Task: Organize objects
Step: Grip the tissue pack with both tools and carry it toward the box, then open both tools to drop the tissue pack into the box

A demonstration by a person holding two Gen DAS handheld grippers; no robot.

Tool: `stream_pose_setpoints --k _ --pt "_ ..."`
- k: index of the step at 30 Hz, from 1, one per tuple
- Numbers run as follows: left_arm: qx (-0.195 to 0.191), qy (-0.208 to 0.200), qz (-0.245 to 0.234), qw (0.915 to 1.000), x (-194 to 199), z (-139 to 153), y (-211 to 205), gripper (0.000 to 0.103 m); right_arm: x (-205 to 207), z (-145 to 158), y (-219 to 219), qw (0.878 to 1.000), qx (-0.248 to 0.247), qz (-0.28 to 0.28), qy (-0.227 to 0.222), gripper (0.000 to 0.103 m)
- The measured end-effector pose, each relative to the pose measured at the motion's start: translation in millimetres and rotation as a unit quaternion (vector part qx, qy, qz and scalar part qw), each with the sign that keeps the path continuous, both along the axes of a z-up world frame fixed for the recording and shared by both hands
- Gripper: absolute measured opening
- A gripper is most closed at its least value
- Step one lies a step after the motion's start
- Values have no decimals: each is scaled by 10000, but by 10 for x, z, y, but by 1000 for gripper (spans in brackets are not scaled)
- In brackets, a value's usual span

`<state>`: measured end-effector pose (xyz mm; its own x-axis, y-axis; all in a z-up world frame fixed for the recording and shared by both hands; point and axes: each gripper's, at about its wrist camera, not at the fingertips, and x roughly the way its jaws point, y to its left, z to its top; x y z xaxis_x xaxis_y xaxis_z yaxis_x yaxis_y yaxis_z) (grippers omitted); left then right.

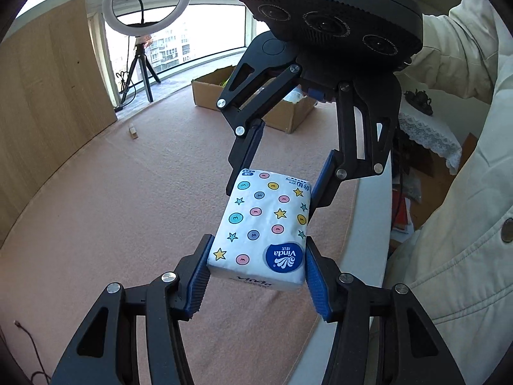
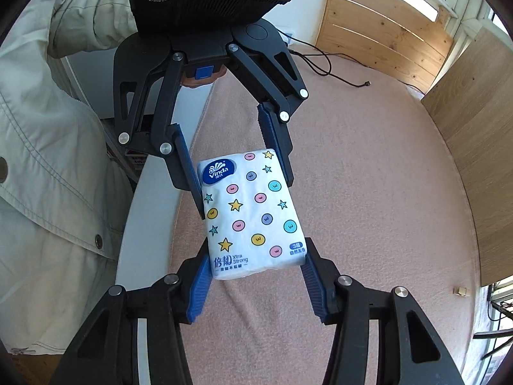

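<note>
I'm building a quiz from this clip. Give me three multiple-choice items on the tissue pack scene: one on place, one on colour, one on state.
1. Where is the cardboard box?
A. beyond the pack on the pink mat
B. on the person's lap
C. under the pack

2. What colour is the logo on the tissue pack?
A. red
B. blue
C. green

3. How is the pack held?
A. lying free
C. by one set of tongs
B. by both tongs, one at each end

Answers: 1 A, it sits far across the mat; 2 B, a blue oval; 3 B, left tongs and right tongs both clamp it.
</note>
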<state>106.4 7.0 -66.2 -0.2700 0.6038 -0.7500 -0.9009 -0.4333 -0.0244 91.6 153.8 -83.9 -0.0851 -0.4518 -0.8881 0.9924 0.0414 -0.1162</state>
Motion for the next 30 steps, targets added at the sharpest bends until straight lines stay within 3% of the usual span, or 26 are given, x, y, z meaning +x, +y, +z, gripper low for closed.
stream_pose_setpoints --k 10,18,25,30 --pt "-221 299 -546 9978 -240 298 662 57 -112 231 565 9984 -168 -446 297 48" --pt "-585 429 -919 9931 -401 488 1882 56 -265 341 1530 9968 -331 -581 446 48" --pt "-526 493 -1215 9900 -671 602 2996 55 -412 480 2504 9932 -329 -959 568 48" --pt "-525 520 -1475 9863 -807 584 3487 55 -466 475 2949 9896 -377 -1258 592 48"
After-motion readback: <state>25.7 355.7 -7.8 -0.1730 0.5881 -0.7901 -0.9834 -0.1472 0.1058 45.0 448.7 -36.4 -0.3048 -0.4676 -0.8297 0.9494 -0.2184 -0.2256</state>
